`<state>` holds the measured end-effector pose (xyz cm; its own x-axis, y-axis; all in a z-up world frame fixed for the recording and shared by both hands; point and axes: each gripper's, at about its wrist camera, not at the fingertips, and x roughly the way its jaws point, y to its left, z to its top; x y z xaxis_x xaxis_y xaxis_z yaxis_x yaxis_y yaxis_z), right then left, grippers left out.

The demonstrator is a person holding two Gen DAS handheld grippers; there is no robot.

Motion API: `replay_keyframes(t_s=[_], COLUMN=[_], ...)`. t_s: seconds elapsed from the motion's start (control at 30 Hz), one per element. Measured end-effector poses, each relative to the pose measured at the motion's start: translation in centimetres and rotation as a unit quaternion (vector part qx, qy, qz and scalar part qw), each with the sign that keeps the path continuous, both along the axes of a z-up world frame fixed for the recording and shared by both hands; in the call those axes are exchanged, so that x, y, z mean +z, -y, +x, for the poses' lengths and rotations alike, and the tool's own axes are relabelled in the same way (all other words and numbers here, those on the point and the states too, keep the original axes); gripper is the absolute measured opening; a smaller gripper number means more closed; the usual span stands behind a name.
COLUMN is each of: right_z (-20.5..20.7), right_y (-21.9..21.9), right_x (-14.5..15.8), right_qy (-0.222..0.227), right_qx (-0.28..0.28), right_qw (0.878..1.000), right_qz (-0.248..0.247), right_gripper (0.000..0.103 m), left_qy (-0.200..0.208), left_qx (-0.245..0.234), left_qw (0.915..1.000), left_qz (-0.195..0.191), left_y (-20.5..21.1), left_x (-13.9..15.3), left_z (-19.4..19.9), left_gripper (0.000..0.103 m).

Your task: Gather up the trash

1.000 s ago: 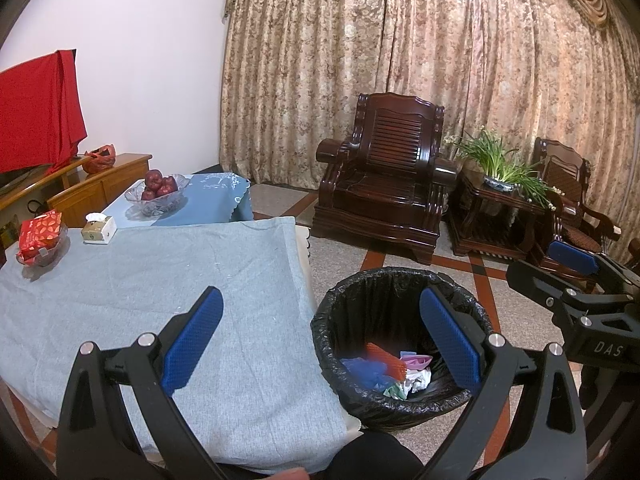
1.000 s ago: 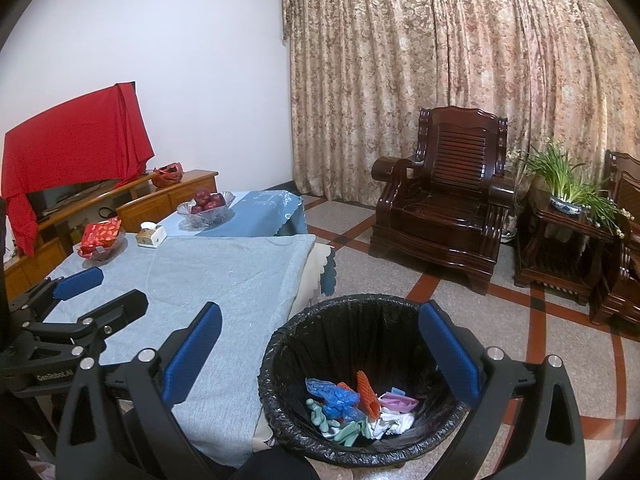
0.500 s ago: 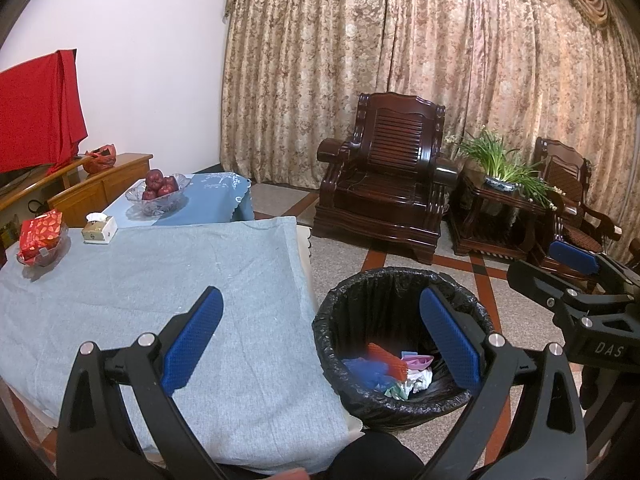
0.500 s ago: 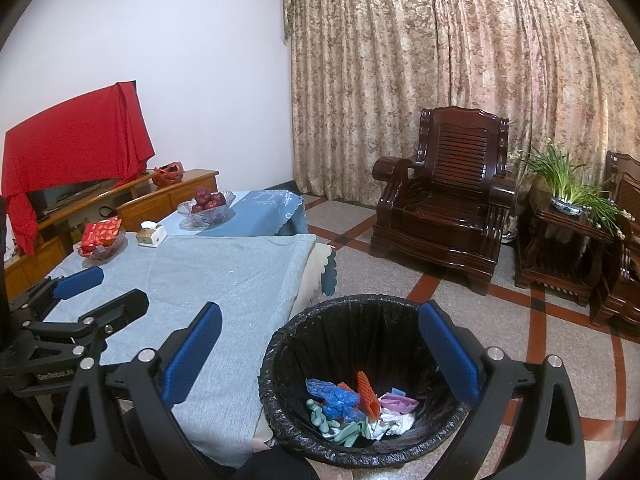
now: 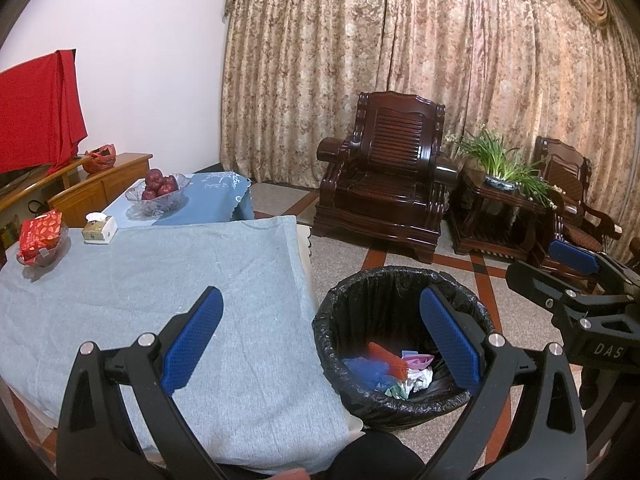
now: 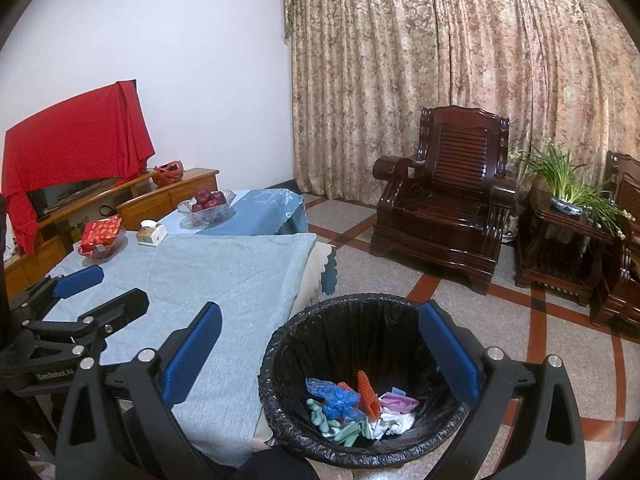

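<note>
A bin with a black liner [image 5: 348, 308] [image 6: 320, 312] stands on the floor by the table's right edge. Inside lies trash [image 5: 386, 368] [image 6: 356, 400]: blue, orange, pink, white and green scraps. My left gripper [image 5: 320, 340] is open and empty, held over the table edge and the bin. My right gripper [image 6: 320, 348] is open and empty, above the bin's near rim. Each gripper shows in the other's view: the right one [image 5: 576, 276] at the right, the left one [image 6: 80, 292] at the left.
A table under a grey-blue cloth [image 5: 140, 280] carries a red packet in a dish [image 5: 40, 236], a tissue box [image 5: 99, 229] and a glass bowl of apples [image 5: 158, 192]. Dark wooden armchairs [image 5: 388, 200], a side table with a plant [image 5: 500, 168] and a curtain stand behind.
Both grippers stay open and empty. The views have barely shifted; the bin sits a touch further right in the left wrist view.
</note>
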<state>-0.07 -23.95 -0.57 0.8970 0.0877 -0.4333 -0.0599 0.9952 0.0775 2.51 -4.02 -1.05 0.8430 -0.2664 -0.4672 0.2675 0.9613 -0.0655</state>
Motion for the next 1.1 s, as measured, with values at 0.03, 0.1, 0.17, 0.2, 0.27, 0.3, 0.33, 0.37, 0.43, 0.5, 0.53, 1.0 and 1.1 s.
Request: replay_keyframes(t_s=[0.03, 0.1, 0.17, 0.2, 0.27, 0.3, 0.33, 0.37, 0.43, 0.5, 0.53, 1.0, 1.1], right_z=[0.0, 0.0, 0.0, 0.0, 0.0, 0.0, 0.0, 0.0, 0.0, 0.0, 0.0, 0.0, 0.0], right_y=[0.0, 0.0, 0.0, 0.0, 0.0, 0.0, 0.0, 0.1, 0.1, 0.1, 0.1, 0.0, 0.1], right_x=[0.0, 0.0, 0.1, 0.1, 0.0, 0.0, 0.1, 0.1, 0.1, 0.1, 0.1, 0.2, 0.1], right_qy=[0.0, 0.0, 0.0, 0.0, 0.0, 0.0, -0.001, -0.001, -0.001, -0.001, -0.001, -0.002, -0.002], right_qx=[0.0, 0.0, 0.0, 0.0, 0.0, 0.0, 0.0, 0.0, 0.0, 0.0, 0.0, 0.0, 0.0], right_qw=[1.0, 1.0, 1.0, 1.0, 1.0, 1.0, 1.0, 1.0, 1.0, 1.0, 1.0, 1.0, 1.0], right_qz=[0.0, 0.0, 0.0, 0.0, 0.0, 0.0, 0.0, 0.0, 0.0, 0.0, -0.001, 0.0, -0.001], right_gripper=[0.097, 0.097, 0.097, 0.097, 0.097, 0.097, 0.097, 0.097, 0.097, 0.097, 0.097, 0.097, 0.097], left_qy=[0.0, -0.001, -0.001, 0.0, 0.0, 0.0, -0.001, 0.0, -0.001, -0.001, -0.001, -0.004, -0.006], left_qx=[0.0, 0.0, 0.0, 0.0, 0.0, 0.0, 0.0, 0.0, 0.0, 0.0, 0.0, 0.002, 0.002], left_qw=[1.0, 1.0, 1.0, 1.0, 1.0, 1.0, 1.0, 1.0, 1.0, 1.0, 1.0, 1.0, 1.0], left_qz=[0.0, 0.0, 0.0, 0.0, 0.0, 0.0, 0.0, 0.0, 0.0, 0.0, 0.0, 0.0, 0.0], left_y=[0.0, -0.1, -0.1, -0.1, -0.1, 0.0, 0.0, 0.0, 0.0, 0.0, 0.0, -1.0, -1.0], left_x=[0.0, 0.1, 0.1, 0.1, 0.1, 0.0, 0.1, 0.0, 0.1, 0.1, 0.0, 0.0, -0.1], left_z=[0.0, 0.1, 0.0, 0.0, 0.0, 0.0, 0.0, 0.0, 0.0, 0.0, 0.0, -0.1, 0.0], left_gripper=[0.096, 0.096, 0.096, 0.096, 0.096, 0.096, 0.096, 0.096, 0.096, 0.096, 0.096, 0.096, 0.096])
